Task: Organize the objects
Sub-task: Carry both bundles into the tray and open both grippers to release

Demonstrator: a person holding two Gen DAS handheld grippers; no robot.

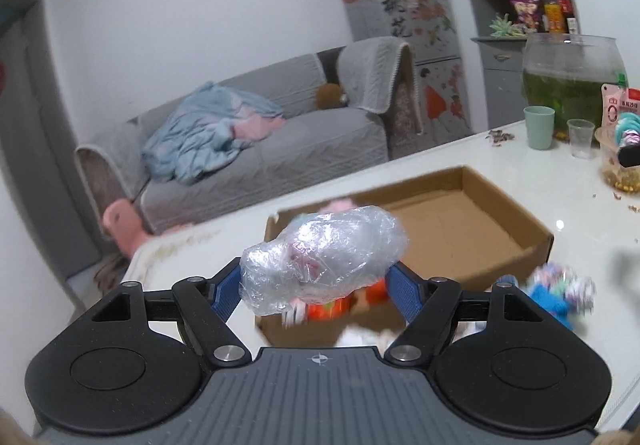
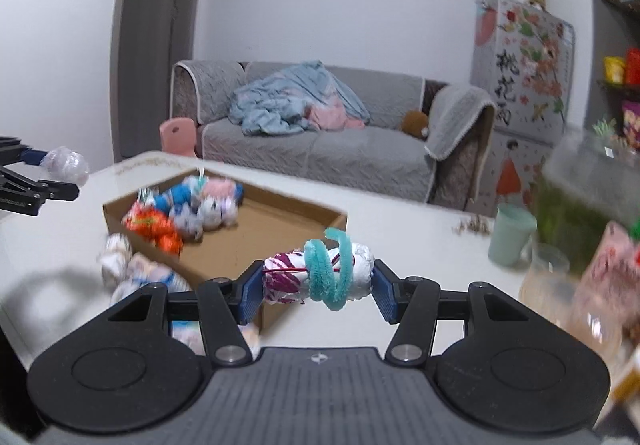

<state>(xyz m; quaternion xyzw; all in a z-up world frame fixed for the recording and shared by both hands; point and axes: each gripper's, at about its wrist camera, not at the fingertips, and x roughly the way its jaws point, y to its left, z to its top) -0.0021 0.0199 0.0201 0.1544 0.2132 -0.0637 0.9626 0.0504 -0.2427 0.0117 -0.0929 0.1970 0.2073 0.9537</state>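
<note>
My left gripper (image 1: 316,285) is shut on a clear plastic-wrapped bundle (image 1: 320,257) and holds it above the near end of an open cardboard box (image 1: 508,245). The same gripper and bundle (image 2: 66,163) show at the far left of the right wrist view. My right gripper (image 2: 318,281) is shut on a white and purple roll wound with a teal pipe cleaner (image 2: 320,273), above the table by the box's near right corner. The box (image 2: 280,217) holds several small wrapped bundles (image 2: 188,209) at its left end. More bundles (image 2: 136,273) lie on the table beside it.
A white table (image 2: 420,237) carries a green cup (image 2: 510,239), a clear plastic cup (image 1: 580,137), a glass bowl of green plants (image 1: 572,77) and snack packets (image 1: 618,105) at the right. A blue and white bundle (image 1: 560,291) lies right of the box. A grey sofa (image 2: 320,141) stands behind.
</note>
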